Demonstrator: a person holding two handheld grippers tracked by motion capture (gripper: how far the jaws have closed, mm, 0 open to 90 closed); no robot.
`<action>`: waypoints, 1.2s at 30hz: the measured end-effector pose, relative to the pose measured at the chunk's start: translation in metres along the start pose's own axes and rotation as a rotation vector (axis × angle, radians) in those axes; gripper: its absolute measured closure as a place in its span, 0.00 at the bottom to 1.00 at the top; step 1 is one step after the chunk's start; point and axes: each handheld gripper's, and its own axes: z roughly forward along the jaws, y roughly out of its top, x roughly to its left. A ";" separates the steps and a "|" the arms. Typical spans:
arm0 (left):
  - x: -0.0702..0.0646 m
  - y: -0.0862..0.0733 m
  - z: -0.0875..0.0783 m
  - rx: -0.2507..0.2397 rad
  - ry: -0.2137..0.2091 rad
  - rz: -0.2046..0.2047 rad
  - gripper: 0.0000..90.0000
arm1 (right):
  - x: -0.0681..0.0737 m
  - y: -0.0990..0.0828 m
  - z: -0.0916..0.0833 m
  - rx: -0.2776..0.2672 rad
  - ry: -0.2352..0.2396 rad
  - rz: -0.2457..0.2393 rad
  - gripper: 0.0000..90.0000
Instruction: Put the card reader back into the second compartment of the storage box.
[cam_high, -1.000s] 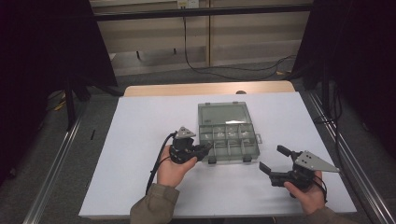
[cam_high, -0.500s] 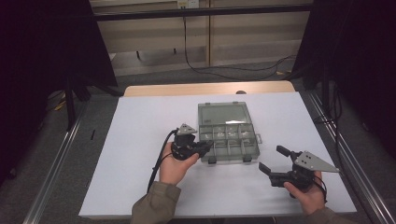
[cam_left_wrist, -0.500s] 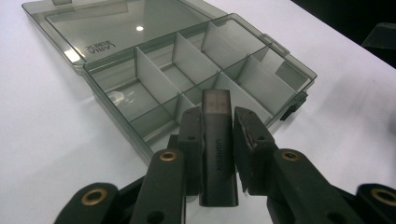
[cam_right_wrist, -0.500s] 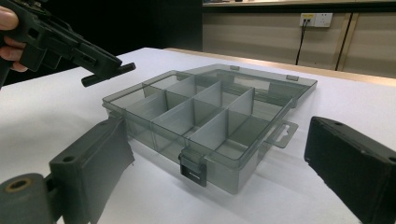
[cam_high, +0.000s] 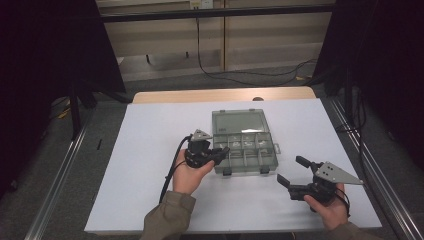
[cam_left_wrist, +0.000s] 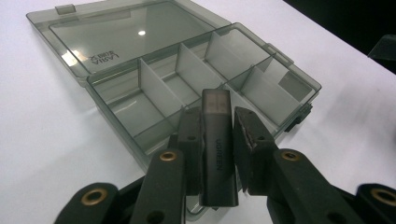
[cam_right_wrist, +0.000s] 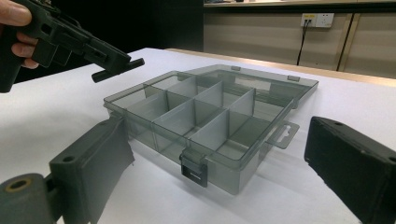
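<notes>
The left gripper (cam_high: 220, 152) has edged slightly right, jaws clamped on the dark adapter (cam_left_wrist: 218, 149) above the open box's (cam_high: 267, 162) near-left corner. Lower it squarely into one compartment before releasing. The right gripper (cam_high: 295, 175) waits wide open, empty.

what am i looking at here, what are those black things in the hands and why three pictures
A person holds a hand-held claw in each hand; no robot arm is involved. The high view looks down on a white table. The other two come from cameras riding on each claw.

On the table lies a smoky clear organizer box, lid open, its compartments looking empty.

The left claw is closed on a small dark adapter marked UGREEN, held at the box's near edge. The right claw is open and holds nothing, off to the box's right.
</notes>
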 end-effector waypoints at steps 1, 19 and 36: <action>0.000 0.001 0.000 0.003 -0.002 0.001 0.82 | 0.000 0.000 0.000 0.000 -0.001 0.000 0.07; 0.002 0.011 0.011 -0.002 0.013 -0.010 0.82 | 0.000 0.000 0.000 0.000 0.004 -0.001 0.07; 0.004 0.018 0.020 -0.010 0.024 -0.026 0.82 | 0.000 0.000 0.000 0.006 0.008 -0.003 0.07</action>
